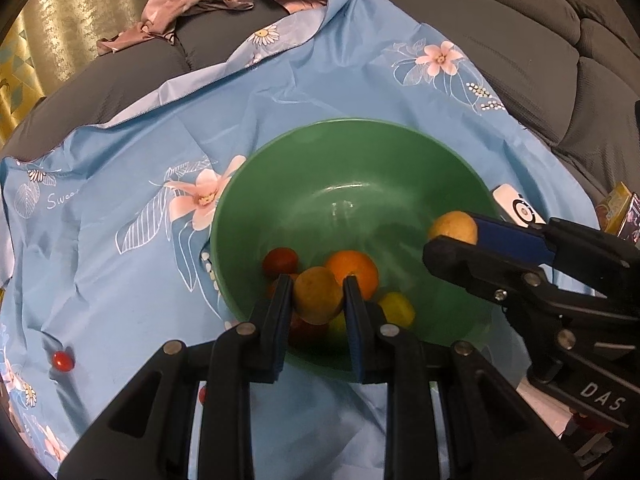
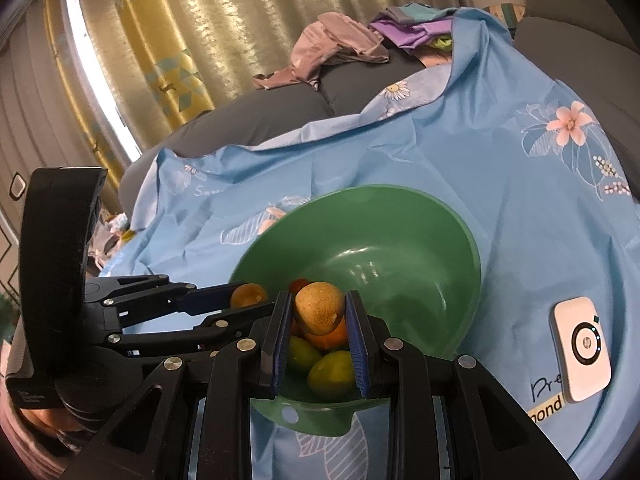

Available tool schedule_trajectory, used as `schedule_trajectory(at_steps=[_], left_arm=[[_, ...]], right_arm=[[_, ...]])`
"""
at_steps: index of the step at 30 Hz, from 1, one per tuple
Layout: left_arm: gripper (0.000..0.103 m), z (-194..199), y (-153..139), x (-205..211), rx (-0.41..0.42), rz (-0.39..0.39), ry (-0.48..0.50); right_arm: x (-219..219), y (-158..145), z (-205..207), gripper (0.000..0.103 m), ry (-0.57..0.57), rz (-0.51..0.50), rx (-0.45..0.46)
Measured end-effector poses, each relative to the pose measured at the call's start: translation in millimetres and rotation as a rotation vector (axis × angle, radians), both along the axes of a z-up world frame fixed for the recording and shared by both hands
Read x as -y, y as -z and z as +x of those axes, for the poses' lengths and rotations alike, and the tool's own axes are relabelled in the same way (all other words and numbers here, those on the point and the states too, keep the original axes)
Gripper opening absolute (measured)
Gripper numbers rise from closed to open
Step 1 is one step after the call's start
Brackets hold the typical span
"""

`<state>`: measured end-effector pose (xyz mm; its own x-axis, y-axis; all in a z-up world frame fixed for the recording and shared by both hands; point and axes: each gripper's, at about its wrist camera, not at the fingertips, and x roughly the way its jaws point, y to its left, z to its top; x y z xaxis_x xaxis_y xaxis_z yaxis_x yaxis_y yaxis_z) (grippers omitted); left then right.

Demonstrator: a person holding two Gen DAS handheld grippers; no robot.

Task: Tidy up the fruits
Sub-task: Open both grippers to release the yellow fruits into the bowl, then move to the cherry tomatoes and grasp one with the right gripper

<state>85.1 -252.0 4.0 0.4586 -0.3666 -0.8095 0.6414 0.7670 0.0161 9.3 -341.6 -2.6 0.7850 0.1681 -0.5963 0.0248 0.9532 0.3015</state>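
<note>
A round, yellow-brown fruit (image 1: pixel 318 295) is pinched between the pads of the left gripper (image 1: pixel 317 294), low in the middle of the left wrist view, and it is held over the green bowl (image 1: pixel 256 184). A second, matching fruit (image 2: pixel 320 309) is clamped in the right gripper (image 2: pixel 319 312), centred in the right wrist view and likewise poised above the bowl's near rim. Both skins look matte and faintly speckled.

Inside the bowl an orange (image 1: pixel 354 272), a dark red fruit (image 1: pixel 280 261) and smooth yellow-green fruits (image 2: pixel 331 374) are already gathered at the bottom, so much of the sorting looks done. Two drops are still owed, by the look of it, and one small red fruit (image 1: pixel 63 361) is left out on the cloth at the lower left of the left wrist view.

The bowl is seen as glossy, deep and round, with highlights on its inner wall. It is set on a slick, creased blue floral cloth (image 1: pixel 132 280) spread over a grey quilted sofa (image 1: pixel 500 8). A white rounded device (image 2: pixel 582 350) lies on the cloth at the right of the right wrist view.
</note>
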Motion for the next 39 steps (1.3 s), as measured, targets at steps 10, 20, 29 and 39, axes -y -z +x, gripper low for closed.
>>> schedule_trajectory(at_steps=[10,20,29,39], left_arm=[[0.069,-1,-3,-8,0.007,0.003,-0.047],[0.09,-22,-10,-63,-0.007,-0.024,-0.172],[0.09,-54,8,-176,-0.07,-0.044,-0.415],[0.09,-81,25,-252,-0.134,-0.113,-0.573]], right_arm=[[7,-2,-4,0.035,0.056,0.008,-0.023],[2,-13,-24,0.035,0.04,0.028,0.0],[-5,-19,-48,0.035,0.009,0.025,-0.003],[-64,-14,-35,0.035,-0.165,-0.012,-0.045]])
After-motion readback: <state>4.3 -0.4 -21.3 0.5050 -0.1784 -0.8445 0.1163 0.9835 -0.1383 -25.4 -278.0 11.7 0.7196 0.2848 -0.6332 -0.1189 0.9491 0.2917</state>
